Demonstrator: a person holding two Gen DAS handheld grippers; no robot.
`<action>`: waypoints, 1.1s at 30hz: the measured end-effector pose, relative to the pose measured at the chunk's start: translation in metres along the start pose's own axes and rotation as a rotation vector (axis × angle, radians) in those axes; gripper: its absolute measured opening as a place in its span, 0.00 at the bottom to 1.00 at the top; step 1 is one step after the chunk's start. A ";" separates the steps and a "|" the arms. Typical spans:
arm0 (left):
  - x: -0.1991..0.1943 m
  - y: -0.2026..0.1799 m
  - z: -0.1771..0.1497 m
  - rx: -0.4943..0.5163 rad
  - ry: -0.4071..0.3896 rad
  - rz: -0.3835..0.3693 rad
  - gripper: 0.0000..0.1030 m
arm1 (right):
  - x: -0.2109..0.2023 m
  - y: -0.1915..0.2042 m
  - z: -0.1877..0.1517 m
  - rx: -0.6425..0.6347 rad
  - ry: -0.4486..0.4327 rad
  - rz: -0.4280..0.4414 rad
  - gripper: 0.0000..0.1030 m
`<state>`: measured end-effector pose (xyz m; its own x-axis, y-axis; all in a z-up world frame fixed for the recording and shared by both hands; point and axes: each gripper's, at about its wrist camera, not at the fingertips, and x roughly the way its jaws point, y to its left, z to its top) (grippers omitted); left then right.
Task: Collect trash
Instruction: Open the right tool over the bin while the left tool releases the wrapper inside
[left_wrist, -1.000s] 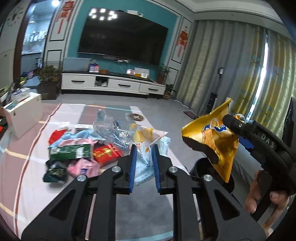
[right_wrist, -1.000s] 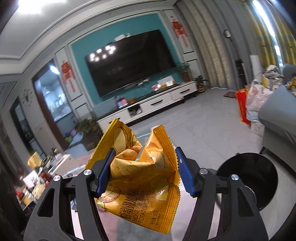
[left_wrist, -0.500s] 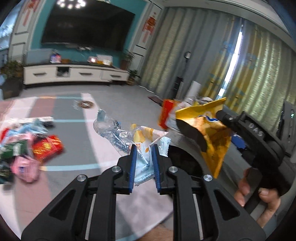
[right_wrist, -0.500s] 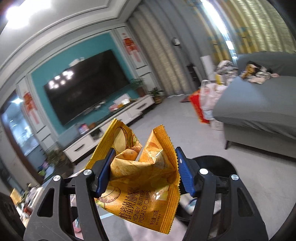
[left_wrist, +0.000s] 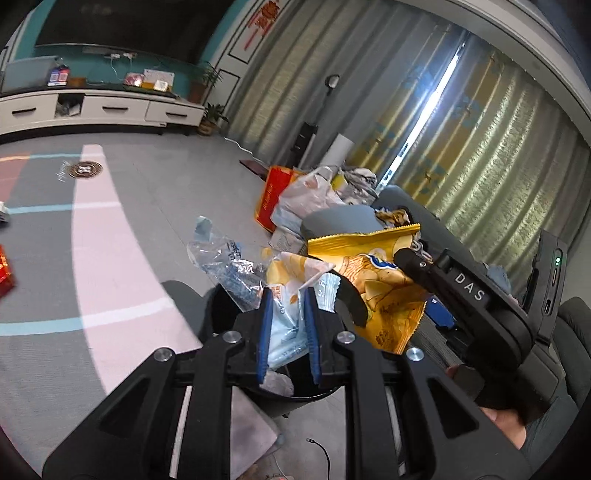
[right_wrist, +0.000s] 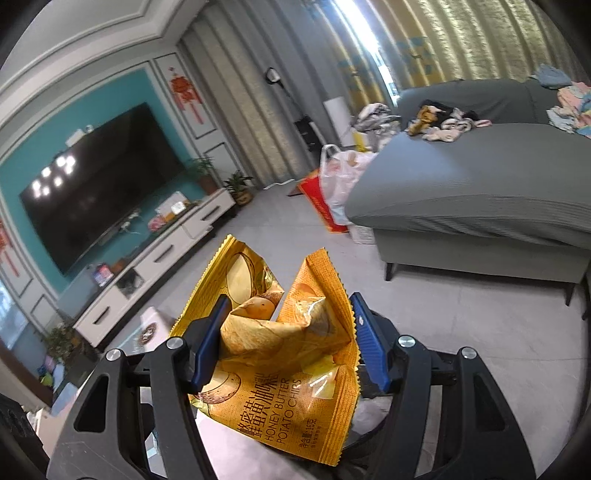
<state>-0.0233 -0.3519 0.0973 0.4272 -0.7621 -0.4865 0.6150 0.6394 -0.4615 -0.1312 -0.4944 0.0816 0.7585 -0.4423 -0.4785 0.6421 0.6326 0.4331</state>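
My left gripper (left_wrist: 287, 295) is shut on a bunch of wrappers (left_wrist: 284, 317): a pale blue and white packet, a yellow and white one and crumpled clear plastic (left_wrist: 225, 266). It hangs right over the round black trash bin (left_wrist: 295, 397), which has some trash inside. My right gripper (right_wrist: 284, 321) is shut on a yellow honey butter potato chips bag (right_wrist: 291, 369). In the left wrist view that chip bag (left_wrist: 380, 284) and the right gripper sit just to the right, over the bin's right rim. In the right wrist view the bin (right_wrist: 369, 432) shows only partly behind the bag.
A grey sofa (right_wrist: 480, 192) with clothes on it stands to the right. A red bag (left_wrist: 271, 192) and white plastic bags (left_wrist: 310, 195) lie on the floor beyond the bin. A striped rug (left_wrist: 99, 236) spreads to the left, with a red wrapper (left_wrist: 5, 271) at its edge.
Both grippers swung right, away from the trash pile on the rug, and sank toward the black bin. The wrappers and the chip bag stay held; the bin now lies directly under them.
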 end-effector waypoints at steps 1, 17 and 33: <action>0.009 0.000 -0.001 0.000 0.015 0.003 0.18 | 0.004 -0.003 -0.001 0.007 0.009 -0.013 0.63; 0.095 0.010 -0.023 -0.044 0.209 -0.010 0.18 | 0.052 -0.033 -0.009 0.066 0.132 -0.152 0.62; 0.099 0.006 -0.025 -0.045 0.232 -0.019 0.62 | 0.067 -0.037 -0.009 0.073 0.186 -0.201 0.66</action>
<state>0.0062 -0.4209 0.0281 0.2487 -0.7333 -0.6328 0.5894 0.6330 -0.5019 -0.1054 -0.5415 0.0261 0.5860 -0.4261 -0.6892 0.7890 0.4937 0.3657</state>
